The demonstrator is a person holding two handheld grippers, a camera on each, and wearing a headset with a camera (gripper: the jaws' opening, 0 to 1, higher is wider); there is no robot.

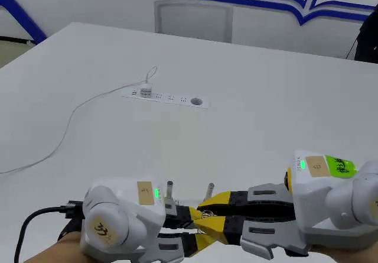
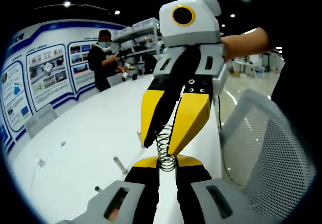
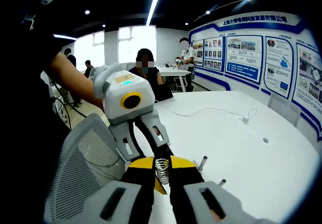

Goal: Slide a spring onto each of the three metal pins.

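A small steel spring (image 2: 165, 147) is held between both grippers, low and close to me over the white table (image 1: 248, 115). My left gripper (image 2: 166, 161) is shut on its lower end. My right gripper (image 2: 162, 142) comes in from the opposite side, its yellow fingers (image 2: 190, 114) closed around the upper coils. From the right gripper view, the spring (image 3: 162, 170) sits between my right gripper (image 3: 161, 167) tips, facing the left gripper (image 3: 160, 156). Two metal pins (image 1: 170, 188) (image 1: 210, 190) stand upright on the table just beyond the left gripper (image 1: 192, 224) and right gripper (image 1: 204, 218). A third pin (image 2: 97, 189) appears in the left gripper view.
A white power strip (image 1: 166, 97) with a plugged-in adapter (image 1: 145, 90) and a thin cable (image 1: 65, 130) lies mid-table. A grey chair (image 1: 194, 19) stands at the far edge, and a mesh chair (image 2: 266, 148) sits near me. People stand in the background (image 2: 104, 58).
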